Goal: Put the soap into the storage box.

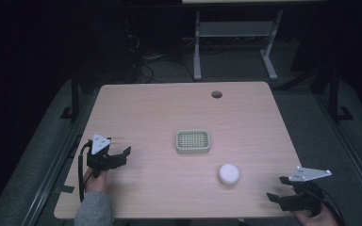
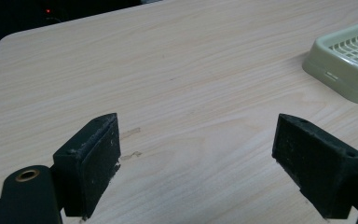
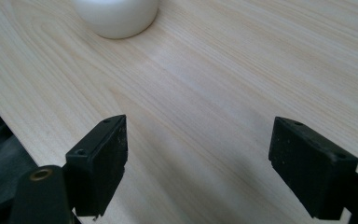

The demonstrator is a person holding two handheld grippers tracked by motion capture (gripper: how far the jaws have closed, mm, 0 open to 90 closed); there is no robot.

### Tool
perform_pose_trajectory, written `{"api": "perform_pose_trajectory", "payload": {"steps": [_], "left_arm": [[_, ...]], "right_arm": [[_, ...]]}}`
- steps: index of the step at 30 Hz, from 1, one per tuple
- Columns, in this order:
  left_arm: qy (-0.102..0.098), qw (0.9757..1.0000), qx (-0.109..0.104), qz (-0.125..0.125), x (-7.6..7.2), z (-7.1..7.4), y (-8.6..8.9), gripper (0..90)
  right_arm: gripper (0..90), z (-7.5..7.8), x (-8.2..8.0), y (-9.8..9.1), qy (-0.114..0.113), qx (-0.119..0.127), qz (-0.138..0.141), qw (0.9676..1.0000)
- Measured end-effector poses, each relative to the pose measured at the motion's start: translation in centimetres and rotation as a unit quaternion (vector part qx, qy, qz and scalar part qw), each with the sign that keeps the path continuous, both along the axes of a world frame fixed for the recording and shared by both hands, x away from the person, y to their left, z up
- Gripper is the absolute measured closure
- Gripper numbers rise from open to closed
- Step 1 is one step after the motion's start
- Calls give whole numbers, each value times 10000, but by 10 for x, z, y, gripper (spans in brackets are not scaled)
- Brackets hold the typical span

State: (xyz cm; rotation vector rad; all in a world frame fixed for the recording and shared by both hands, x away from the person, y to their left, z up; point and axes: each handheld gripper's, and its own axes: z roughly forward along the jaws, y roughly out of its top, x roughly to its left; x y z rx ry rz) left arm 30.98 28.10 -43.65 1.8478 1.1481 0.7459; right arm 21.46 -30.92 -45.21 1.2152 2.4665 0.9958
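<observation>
high view showed a wood table (image 1: 169, 113) with a green tray (image 1: 193, 141) near the middle and a white round thing (image 1: 228, 173) a bit in front of it, to the right. the white round thing sat by itself, apart from the tray. the right gripper (image 1: 281, 188) was at the front right corner of the table, near the white round thing but not touching it. its jaws were wide apart and held nothing. the left gripper (image 1: 122, 154) was over on the left side, well apart from the tray. its jaws were wide apart too, with nothing in them.

right gripper view showed the white round thing (image 3: 116, 16) just ahead of the 2 black jaws. it looked smooth and hard, and most likely light. smooth sides can slip, so a good place to grab it looked like the 2 sides low down, with the jaws flat on them. the tray (image 2: 349, 60) looked like stiff, thin plastic with a grid on top.
</observation>
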Motion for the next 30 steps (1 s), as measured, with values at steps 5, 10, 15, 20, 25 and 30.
{"api": "perform_pose_trajectory", "payload": {"steps": [5,10,15,20,25,30], "left_arm": [[6,10000,20,-19,-1,1,1,149],[-3,10000,4,-24,-1,0,0,148],[3,10000,-17,-30,-1,0,1,148],[-17,10000,-16,-36,-2,1,1,148],[-3,10000,-37,-45,-2,0,0,148],[-9,10000,-5,-55,-2,1,-1,148]], "right_arm": [[186,3,1,5,-67,-52,101,9999],[183,8,4,12,7,-173,202,9996],[180,16,7,19,-2,-231,309,9993],[178,23,11,25,89,-328,442,9984],[178,29,13,30,99,-402,523,9978],[177,36,16,37,129,-473,641,9967]]}}
